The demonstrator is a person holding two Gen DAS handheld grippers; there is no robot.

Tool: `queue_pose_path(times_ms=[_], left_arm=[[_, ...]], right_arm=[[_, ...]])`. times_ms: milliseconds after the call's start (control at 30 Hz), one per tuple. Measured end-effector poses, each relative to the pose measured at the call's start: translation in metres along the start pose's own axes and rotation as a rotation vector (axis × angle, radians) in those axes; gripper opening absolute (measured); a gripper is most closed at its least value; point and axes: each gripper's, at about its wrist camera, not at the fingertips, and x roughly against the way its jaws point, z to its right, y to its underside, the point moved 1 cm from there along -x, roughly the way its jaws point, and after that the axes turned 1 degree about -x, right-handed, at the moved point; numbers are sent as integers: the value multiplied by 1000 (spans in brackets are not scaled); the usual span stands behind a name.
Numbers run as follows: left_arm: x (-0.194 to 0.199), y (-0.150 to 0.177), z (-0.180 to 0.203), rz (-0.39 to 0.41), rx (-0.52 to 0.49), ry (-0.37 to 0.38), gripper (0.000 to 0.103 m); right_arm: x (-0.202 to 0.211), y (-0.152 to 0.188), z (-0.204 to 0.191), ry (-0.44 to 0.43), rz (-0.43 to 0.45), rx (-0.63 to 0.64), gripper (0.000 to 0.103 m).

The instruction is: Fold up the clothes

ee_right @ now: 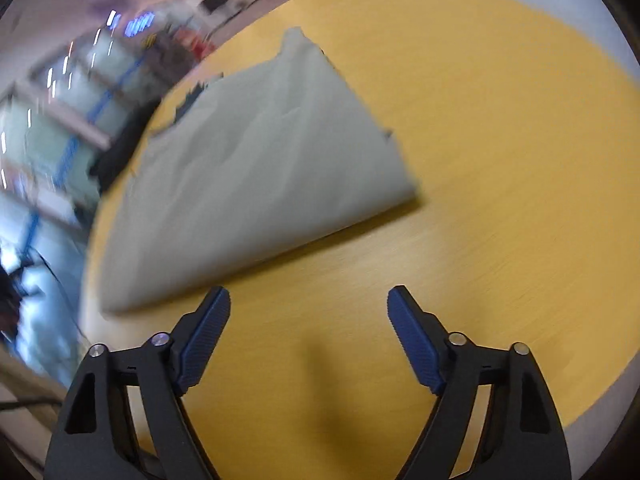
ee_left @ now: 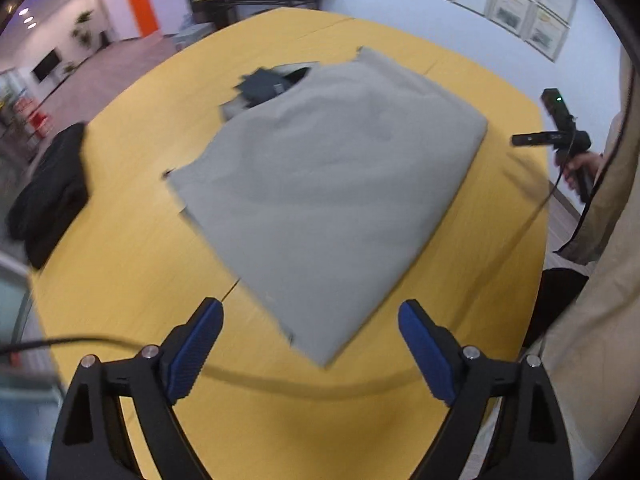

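1. The left hand-held gripper [ee_left: 310,326] is being held with its jaws spread wide and nothing between them, just above the near corner of the grey garment [ee_left: 328,184].
2. The right hand-held gripper [ee_right: 308,316] is likewise being held agape and empty, over bare worktop [ee_right: 500,168], beside the garment's rounded fold edge.
3. The garment is lying flat on the yellow worktop as a compact, roughly four-sided packet; a darker piece [ee_left: 264,84] is showing at its far edge, and whether that belongs to the same item cannot be told.
4. A black cloth heap [ee_left: 48,192] is lying well apart at the left rim.
5. Such a packet is being judged to fit either a finished fold or a half-way one.
6. A cable [ee_left: 248,376] is being trailed across the worktop near the corner; it could be snagged by a jaw and the packet dragged.
7. If only the top layer were pinched, the fold could be pulled open.
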Motion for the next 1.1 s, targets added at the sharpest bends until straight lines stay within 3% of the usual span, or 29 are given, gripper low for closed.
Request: queue_pose_path(times_ms=[100, 300, 400, 467, 500, 533, 600, 700, 833, 900, 1000, 1100], left_arm=[[-48, -26, 4, 18, -152, 29, 92], [-143, -71, 18, 60, -451, 46, 84], [-175, -91, 23, 49, -519, 87, 85], [-182, -104, 24, 63, -509, 104, 91], [-185, -109, 24, 79, -492, 114, 92], [-188, -112, 24, 93, -476, 120, 94], [-193, -113, 21, 130, -419, 137, 102], [-199, -113, 19, 188, -329, 155, 103], [-204, -128, 35, 213, -253, 143, 103], [-206, -138, 42, 217, -240, 145, 103], [-208, -151, 51, 225, -240, 154, 103], [-199, -160, 56, 229, -268, 142, 102]], right_arm=[[-21, 11, -18, -36, 91, -112, 81], [-55, -1, -34, 49, 264, -108, 83], [-67, -13, -47, 81, 297, -92, 88], [-72, -22, -52, 103, 303, -100, 85], [-74, -28, -53, 117, 301, -108, 74], [-74, -33, -49, 130, 298, -118, 54], [-77, -46, -40, 121, 286, -130, 35], [-69, -70, -40, 73, 291, -87, 10], [-28, -105, -68, 70, 337, 76, 6], [-9, -123, -99, 89, 358, 232, 6], [10, -121, -141, 75, 395, 432, 5], [10, -100, -180, 6, 425, 548, 5]])
